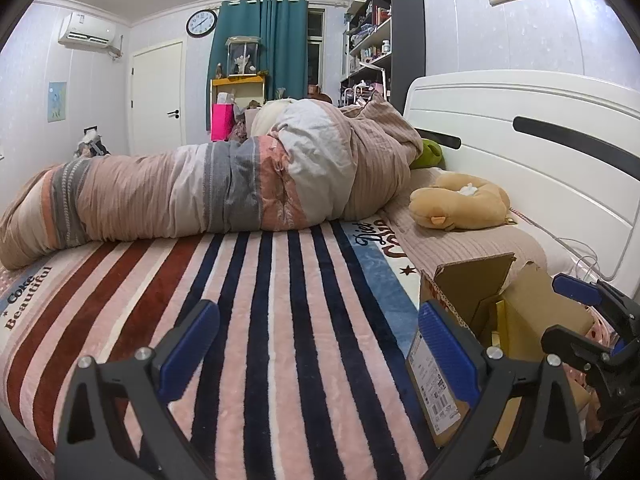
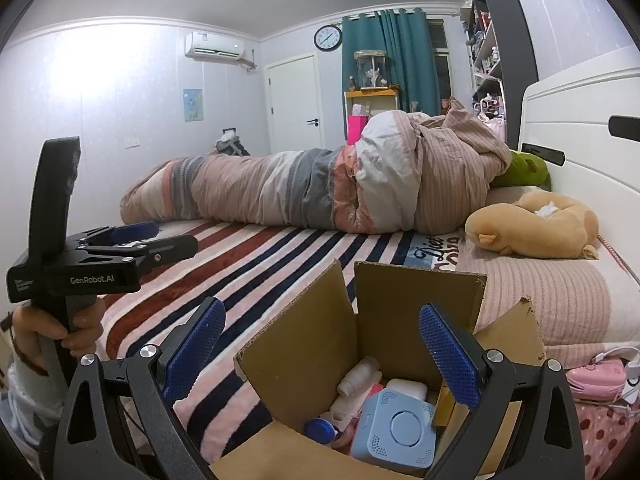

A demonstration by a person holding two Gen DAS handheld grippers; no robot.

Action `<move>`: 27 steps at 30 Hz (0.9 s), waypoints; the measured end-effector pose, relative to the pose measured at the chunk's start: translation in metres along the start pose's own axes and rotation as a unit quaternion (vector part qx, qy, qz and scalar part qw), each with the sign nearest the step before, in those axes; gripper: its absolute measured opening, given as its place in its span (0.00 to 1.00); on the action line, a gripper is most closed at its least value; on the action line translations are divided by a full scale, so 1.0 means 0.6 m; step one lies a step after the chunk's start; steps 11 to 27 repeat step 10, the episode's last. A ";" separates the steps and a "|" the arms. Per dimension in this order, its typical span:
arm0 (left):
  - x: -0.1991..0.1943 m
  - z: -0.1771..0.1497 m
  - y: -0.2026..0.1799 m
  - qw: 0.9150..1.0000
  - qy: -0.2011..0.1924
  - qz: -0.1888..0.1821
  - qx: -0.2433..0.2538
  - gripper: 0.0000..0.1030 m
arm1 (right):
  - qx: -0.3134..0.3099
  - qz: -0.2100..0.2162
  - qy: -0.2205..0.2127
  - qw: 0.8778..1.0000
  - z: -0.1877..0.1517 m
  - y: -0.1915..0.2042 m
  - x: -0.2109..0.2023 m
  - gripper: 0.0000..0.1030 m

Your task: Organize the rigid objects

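Observation:
An open cardboard box stands on the striped blanket. Inside it lie a light blue square device, white bottles, a white case, a blue round lid and a yellow box. My right gripper is open and empty, held over the box opening. My left gripper is open and empty above the blanket, left of the box. It also shows in the right wrist view. The right gripper shows at the right edge of the left wrist view.
A rolled duvet lies across the bed. A tan plush toy and a green plush lie by the white headboard. A pink device with cables sits right of the box. A shelf unit stands behind.

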State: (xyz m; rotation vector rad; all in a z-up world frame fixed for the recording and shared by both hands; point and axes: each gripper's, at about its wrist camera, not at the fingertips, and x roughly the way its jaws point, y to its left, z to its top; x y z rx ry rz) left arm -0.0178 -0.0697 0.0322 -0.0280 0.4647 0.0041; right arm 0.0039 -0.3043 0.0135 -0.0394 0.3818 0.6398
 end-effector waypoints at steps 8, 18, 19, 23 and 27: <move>0.000 0.000 0.001 1.000 0.000 0.001 0.000 0.96 | 0.001 0.001 -0.001 1.000 0.000 -0.002 -0.002 0.95; 0.000 0.001 0.001 1.000 0.000 0.004 -0.002 0.96 | 0.001 0.000 -0.001 1.000 0.000 -0.001 -0.001 0.95; 0.000 0.001 0.001 1.000 0.000 0.004 -0.002 0.96 | 0.001 0.000 -0.001 1.000 0.000 -0.001 -0.001 0.95; 0.000 0.001 0.001 1.000 0.000 0.004 -0.002 0.96 | 0.001 0.000 -0.001 1.000 0.000 -0.001 -0.001 0.95; 0.000 0.001 0.001 1.000 0.000 0.004 -0.002 0.96 | 0.001 0.000 -0.001 1.000 0.000 -0.001 -0.001 0.95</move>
